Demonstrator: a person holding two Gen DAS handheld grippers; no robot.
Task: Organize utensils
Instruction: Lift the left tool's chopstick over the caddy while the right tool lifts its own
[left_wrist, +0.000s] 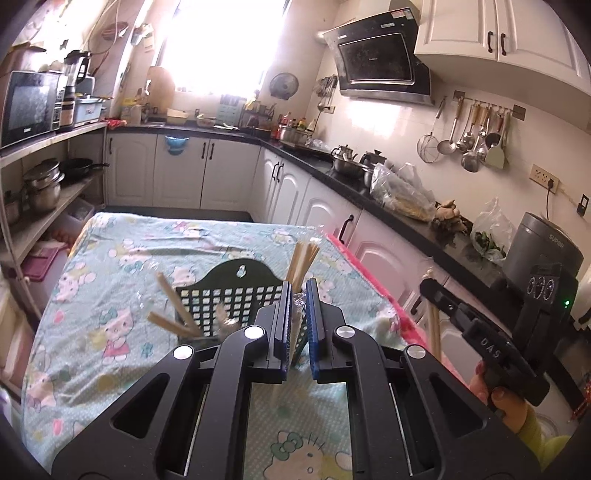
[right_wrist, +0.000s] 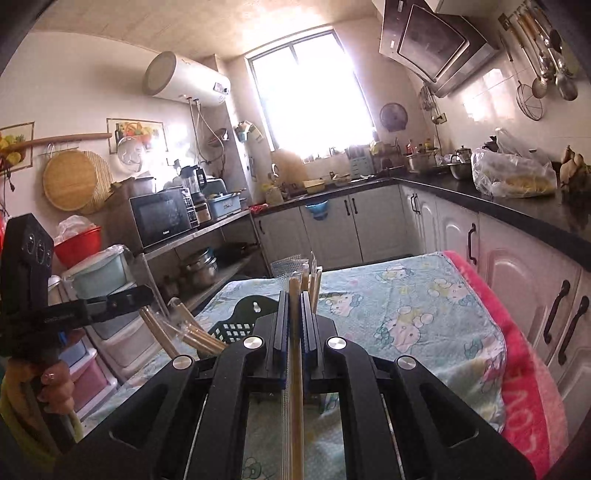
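Left wrist view: the left gripper has its blue pads pinched on a clear-wrapped bundle of pale wooden chopsticks, held above the black plastic lattice utensil holder, which lies on the cartoon-print turquoise tablecloth. More wrapped chopsticks poke from the holder's left side.

Right wrist view: the right gripper is clamped on another wrapped chopstick bundle (tips upward), right of the holder.

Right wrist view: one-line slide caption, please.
Right gripper shut on wrapped chopsticks above the cartoon-print tablecloth, black utensil holder behind.
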